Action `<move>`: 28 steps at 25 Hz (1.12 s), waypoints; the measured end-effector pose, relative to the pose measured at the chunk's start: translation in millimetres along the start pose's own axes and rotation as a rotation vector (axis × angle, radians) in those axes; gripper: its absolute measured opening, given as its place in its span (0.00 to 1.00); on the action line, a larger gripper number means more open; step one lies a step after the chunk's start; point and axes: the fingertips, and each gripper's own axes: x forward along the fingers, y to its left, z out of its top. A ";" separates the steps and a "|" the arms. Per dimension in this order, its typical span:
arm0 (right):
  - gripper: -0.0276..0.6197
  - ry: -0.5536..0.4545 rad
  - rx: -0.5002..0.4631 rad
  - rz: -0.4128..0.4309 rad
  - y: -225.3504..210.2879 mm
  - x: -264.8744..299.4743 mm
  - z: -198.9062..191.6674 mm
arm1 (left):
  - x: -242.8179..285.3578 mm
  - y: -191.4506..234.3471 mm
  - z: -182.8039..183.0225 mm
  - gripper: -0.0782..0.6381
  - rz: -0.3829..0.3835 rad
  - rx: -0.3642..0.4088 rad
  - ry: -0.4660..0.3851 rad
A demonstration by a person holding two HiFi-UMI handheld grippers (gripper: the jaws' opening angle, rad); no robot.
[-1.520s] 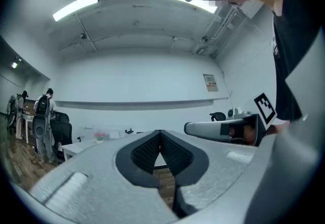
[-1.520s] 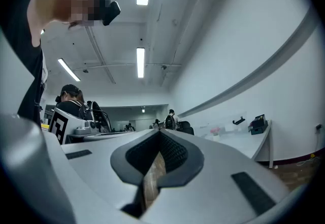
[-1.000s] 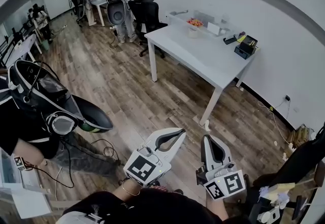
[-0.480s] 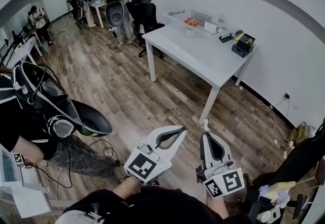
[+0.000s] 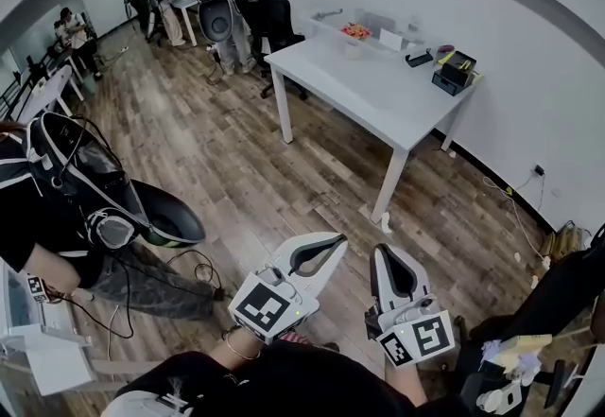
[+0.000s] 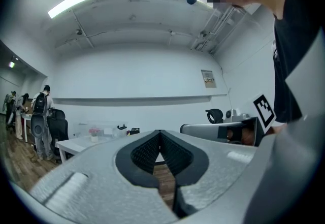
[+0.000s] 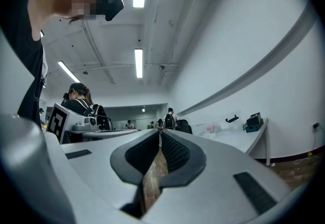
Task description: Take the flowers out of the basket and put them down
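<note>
Well, the flowers [image 5: 355,30] sit far ahead of both sets of jaws, a small pink-orange cluster topping a pale basket [image 5: 354,50] near the far edge of the white table [image 5: 378,98]. They're too small to read which way the stems run. Left gripper [image 5: 337,242]: jaws pressed together, nothing between them. Right gripper [image 5: 382,251]: likewise closed and empty, just beside the left.

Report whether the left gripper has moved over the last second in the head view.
Cannot tell. The grey left gripper keeps nearly the same gap to the white table's near leg; the whole view shifted slightly with the head.
</note>
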 end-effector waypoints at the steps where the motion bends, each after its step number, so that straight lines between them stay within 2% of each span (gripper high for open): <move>1: 0.06 0.004 0.003 0.002 -0.9 -1.3 -1.6 | 0.9 -1.9 -1.9 0.11 0.001 -0.005 0.005; 8: 0.06 0.002 0.034 0.018 -6.1 -2.0 -2.2 | 11.6 0.1 -1.1 0.11 0.011 -0.007 0.017; 15: 0.06 0.011 0.026 -0.008 -27.2 10.5 0.4 | 37.0 14.1 -1.5 0.11 -0.015 0.001 0.006; 21: 0.06 0.015 0.016 -0.026 -47.6 36.9 4.3 | 63.4 36.3 -0.3 0.11 -0.047 0.001 0.003; 28: 0.06 0.028 0.015 -0.015 -62.7 80.0 -0.6 | 83.9 76.0 -3.2 0.11 -0.043 -0.011 -0.001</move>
